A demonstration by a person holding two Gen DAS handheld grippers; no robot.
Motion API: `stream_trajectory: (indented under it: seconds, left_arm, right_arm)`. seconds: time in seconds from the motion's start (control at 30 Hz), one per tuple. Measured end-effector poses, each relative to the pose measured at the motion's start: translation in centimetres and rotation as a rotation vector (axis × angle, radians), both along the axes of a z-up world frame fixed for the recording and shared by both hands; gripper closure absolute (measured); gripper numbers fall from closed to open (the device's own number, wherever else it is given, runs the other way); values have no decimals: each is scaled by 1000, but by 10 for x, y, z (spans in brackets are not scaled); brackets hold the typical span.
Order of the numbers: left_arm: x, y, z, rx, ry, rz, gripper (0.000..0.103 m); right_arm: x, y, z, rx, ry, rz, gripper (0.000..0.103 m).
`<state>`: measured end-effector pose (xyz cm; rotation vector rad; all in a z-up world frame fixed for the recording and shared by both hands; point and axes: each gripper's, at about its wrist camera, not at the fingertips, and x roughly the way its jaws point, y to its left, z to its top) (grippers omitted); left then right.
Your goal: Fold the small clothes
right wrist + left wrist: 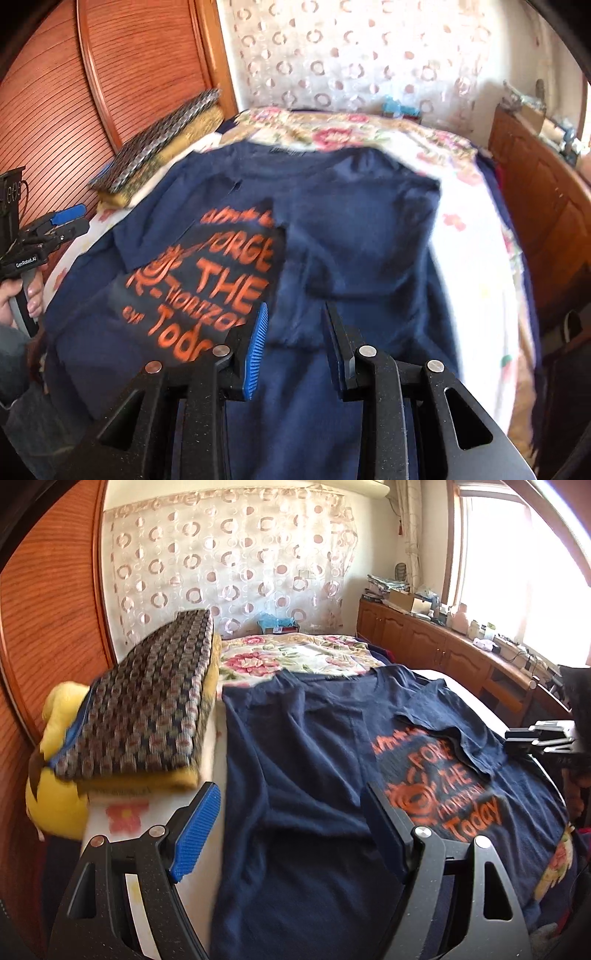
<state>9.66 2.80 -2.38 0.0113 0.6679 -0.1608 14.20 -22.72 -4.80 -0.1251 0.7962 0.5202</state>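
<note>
On my far left a checked cushion lies on a yellow plush toy beside the wooden wardrobe. My left gripper stands wide, holding nothing, over the navy T-shirt, which lies on the bed, both sides folded inward, orange lettering showing. My right gripper hangs partly open and empty above the shirt's folded side.

Checked cushion on yellow plush toy, wooden cabinets opposite.
</note>
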Motion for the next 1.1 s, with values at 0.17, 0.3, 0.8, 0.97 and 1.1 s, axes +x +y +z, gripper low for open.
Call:
stream_trajectory:
  seconds: [0.17, 0.3, 0.8, 0.97, 1.1]
  left_arm:
    - [47, 9, 12, -50, 46, -52, 32]
    - [78, 6, 17, 11, 64, -48, 42]
    - [197, 15, -6, 120, 294, 14, 67]
    - [222, 12, -24, 171, 379, 44, 67]
    - [233, 8, -34, 201, 426, 33, 65]
  right_arm:
    - [38, -17, 9, -37, -57, -70, 57]
    - [78, -29, 0, -87, -59, -145, 57]
    - [138, -35, -28, -84, 2, -152, 57]
    - [144, -42, -30, -76, 6, -152, 56]
    - [142, -38, -29, -105, -12, -155, 56]
